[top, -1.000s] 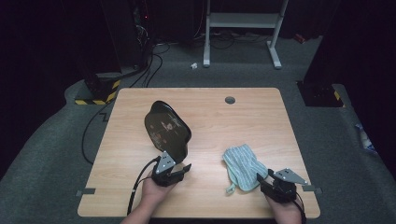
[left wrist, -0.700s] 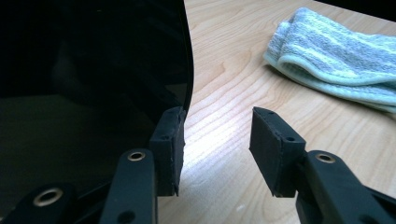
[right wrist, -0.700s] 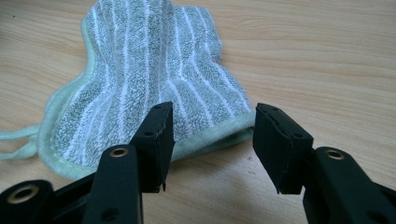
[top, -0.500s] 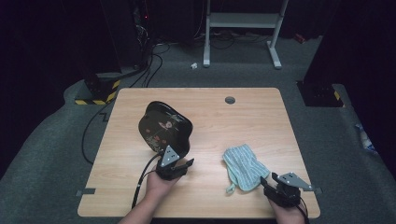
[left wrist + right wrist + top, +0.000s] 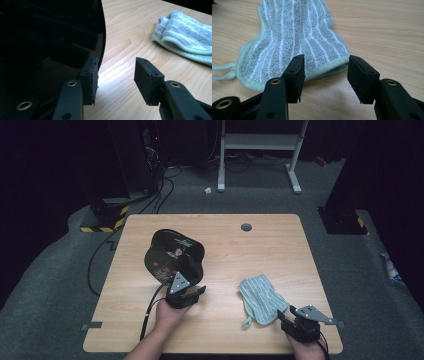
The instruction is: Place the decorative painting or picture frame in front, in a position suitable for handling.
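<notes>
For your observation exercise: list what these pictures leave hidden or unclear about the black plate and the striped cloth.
- Black lacquered plate, high view: its near edge is hidden behind the left gripper.
- Plate, left gripper view: cut off by the frame's edge, too dark for detail.
- Striped cloth, right gripper view: far end cut off at the top.

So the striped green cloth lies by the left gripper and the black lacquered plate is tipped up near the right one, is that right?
Not quite: the sides are swapped. In the high view the striped green cloth lies flat on the table just ahead of the right gripper, and the black lacquered plate is tipped up at the left gripper.
</notes>
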A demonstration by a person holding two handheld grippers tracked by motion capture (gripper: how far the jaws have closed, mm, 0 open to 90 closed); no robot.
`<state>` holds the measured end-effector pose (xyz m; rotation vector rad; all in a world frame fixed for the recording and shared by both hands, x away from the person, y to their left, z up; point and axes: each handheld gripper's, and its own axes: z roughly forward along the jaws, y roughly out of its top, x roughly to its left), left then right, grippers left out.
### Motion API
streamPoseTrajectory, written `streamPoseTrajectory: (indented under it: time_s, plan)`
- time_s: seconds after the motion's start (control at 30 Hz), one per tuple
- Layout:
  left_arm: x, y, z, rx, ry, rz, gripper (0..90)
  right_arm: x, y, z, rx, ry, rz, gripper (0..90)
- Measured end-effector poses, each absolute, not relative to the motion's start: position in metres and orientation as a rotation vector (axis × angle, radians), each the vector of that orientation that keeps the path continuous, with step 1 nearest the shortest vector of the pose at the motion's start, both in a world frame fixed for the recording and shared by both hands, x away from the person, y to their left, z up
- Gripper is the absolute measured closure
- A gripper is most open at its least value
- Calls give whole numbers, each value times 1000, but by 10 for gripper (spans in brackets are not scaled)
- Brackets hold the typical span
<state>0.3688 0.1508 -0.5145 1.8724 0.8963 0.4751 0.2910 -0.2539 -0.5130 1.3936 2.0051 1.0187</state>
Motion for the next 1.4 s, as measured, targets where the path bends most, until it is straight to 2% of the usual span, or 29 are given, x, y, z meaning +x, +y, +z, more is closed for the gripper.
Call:
streamPoseTrajectory:
  time_s: [0.17,0.47,0.7,1.1,1.4]
  plan:
    - [355,175,-507,1850,909,510,525,294,-250,-512,1383,2016,1036,476]
    - [339,243,-501,1768,1066,568,532,306,-243,-511,1355,2042,1060,477]
    - [345,281,-498,1690,1164,622,463,313,-243,-509,1346,2042,1062,476]
    - [390,286,-503,1684,1157,588,370,308,-243,-512,1361,2037,1041,476]
    - [391,284,-503,1667,1126,556,391,305,-245,-512,1360,2033,1032,476]
